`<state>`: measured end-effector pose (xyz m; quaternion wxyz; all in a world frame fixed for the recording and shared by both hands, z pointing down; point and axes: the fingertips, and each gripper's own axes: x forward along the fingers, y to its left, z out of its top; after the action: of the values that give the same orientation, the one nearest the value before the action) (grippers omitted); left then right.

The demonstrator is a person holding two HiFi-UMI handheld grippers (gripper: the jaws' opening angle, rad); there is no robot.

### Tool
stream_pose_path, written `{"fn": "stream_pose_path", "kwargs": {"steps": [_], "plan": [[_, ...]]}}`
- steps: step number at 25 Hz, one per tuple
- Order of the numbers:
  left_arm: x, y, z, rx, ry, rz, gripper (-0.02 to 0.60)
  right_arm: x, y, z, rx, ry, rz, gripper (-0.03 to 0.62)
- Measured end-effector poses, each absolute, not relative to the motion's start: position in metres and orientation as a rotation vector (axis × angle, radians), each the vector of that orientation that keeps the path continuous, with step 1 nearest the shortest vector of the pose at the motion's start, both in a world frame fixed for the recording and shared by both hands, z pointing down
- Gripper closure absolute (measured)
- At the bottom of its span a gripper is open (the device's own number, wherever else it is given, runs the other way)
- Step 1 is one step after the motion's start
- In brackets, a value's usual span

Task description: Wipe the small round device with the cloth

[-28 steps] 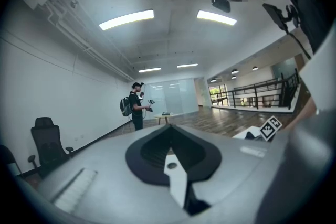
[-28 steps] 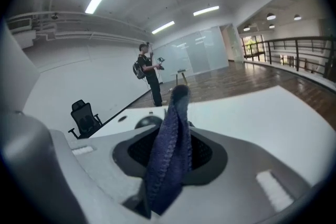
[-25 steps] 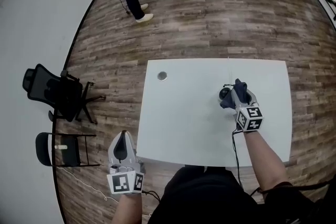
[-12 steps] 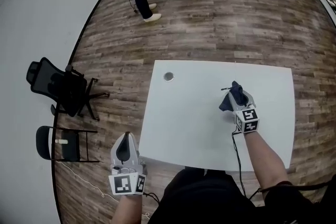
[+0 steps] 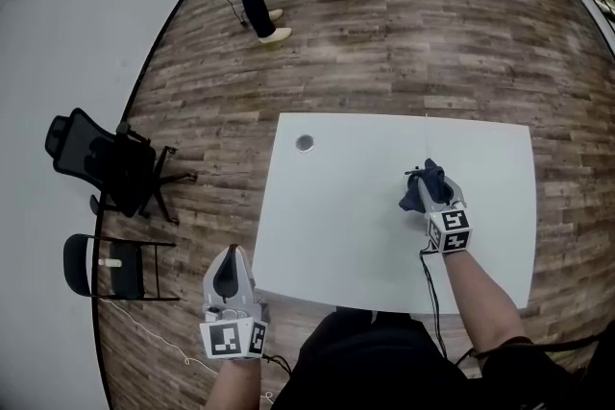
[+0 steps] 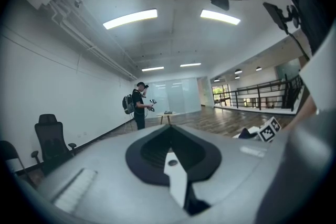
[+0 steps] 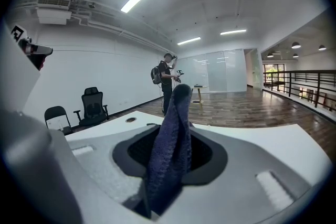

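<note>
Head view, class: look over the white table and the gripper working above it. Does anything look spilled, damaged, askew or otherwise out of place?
Nothing stands out. The white table shows no spill or damage, and the dark blue cloth is simply bunched between the jaws of the right gripper.

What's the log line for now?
right claw: shut on cloth, over table | left claw: shut, empty, beside table

The dark blue cloth (image 7: pixel 170 149) looks soft and fuzzy (a bit like a towel). The flat white table top (image 5: pixel 336 226) is smooth and dull, not shiny. The brown plank floor (image 5: pixel 432 34) is wood, with streaky grain.
</note>
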<state>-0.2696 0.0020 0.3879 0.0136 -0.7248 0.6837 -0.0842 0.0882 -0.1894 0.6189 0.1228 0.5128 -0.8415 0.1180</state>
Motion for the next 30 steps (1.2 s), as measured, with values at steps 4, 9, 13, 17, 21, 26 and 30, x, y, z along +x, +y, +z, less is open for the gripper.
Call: {"fn": "stream_pose_path", "kwargs": {"steps": [4,9,13,17,21,26,30], "plan": [[-0.265,-0.001,0.388,-2.270,2.114,-0.268,0.575,0.090,-0.183,0.624,1.486,-2.442,0.341,0.476],[-0.262,-0.004,0.387,-2.281,2.093,-0.283,0.575,0.092,-0.178,0.633,1.488,-2.420,0.358,0.476],[-0.263,-0.004,0.386,-2.284,2.084,-0.293,0.575,0.093,-0.174,0.640,1.488,-2.408,0.376,0.476],[-0.262,-0.004,0.386,-2.288,2.077,-0.303,0.575,0.094,-0.170,0.650,1.482,-2.384,0.402,0.476],[-0.263,-0.004,0.385,-2.288,2.072,-0.316,0.575,0.094,-0.168,0.659,1.482,-2.373,0.435,0.476],[-0.264,-0.004,0.385,-2.290,2.070,-0.327,0.575,0.092,-0.168,0.659,1.497,-2.387,0.450,0.476],[-0.261,-0.005,0.385,-2.300,2.058,-0.329,0.575,0.089,-0.165,0.661,1.497,-2.384,0.476,0.476]]}}
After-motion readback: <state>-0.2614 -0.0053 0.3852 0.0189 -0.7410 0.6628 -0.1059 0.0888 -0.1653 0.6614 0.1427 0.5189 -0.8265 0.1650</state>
